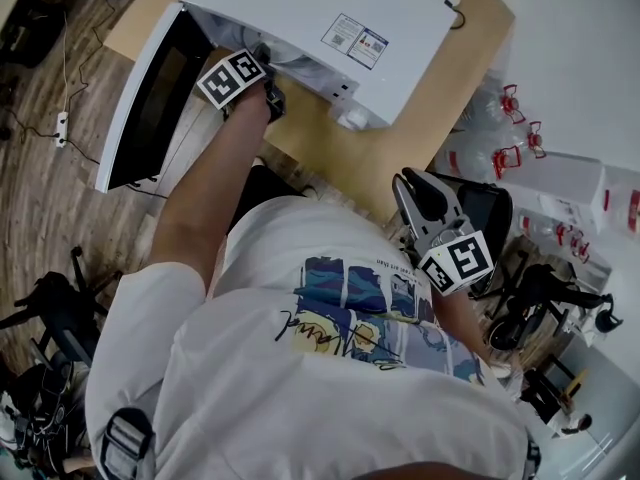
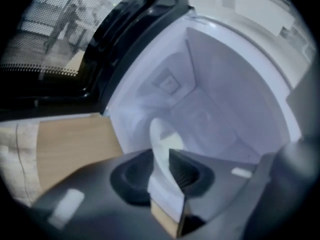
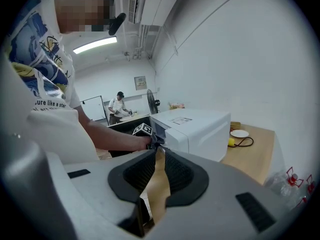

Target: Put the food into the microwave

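Note:
The white microwave (image 1: 330, 28) stands on a wooden table (image 1: 400, 148) with its door (image 1: 150, 88) swung open to the left. My left gripper (image 1: 268, 88) reaches into the opening. In the left gripper view a blurred white dish (image 2: 160, 134) stands edge-on between the jaws of the left gripper (image 2: 165, 154), in front of the pale cavity (image 2: 210, 99). The pads look slightly parted around it. No food shows. My right gripper (image 1: 418, 190) hangs back by my body. In its own view the right gripper (image 3: 159, 151) holds nothing, and a narrow gap shows between its pads.
To the right of the microwave (image 3: 195, 126) lie a small white plate (image 3: 239, 133), a yellow thing (image 3: 231, 142) and a black cable. Clear bottles with red caps (image 1: 510, 108) and a white box (image 1: 560, 178) stand at the right. Another person (image 3: 119, 104) works far behind.

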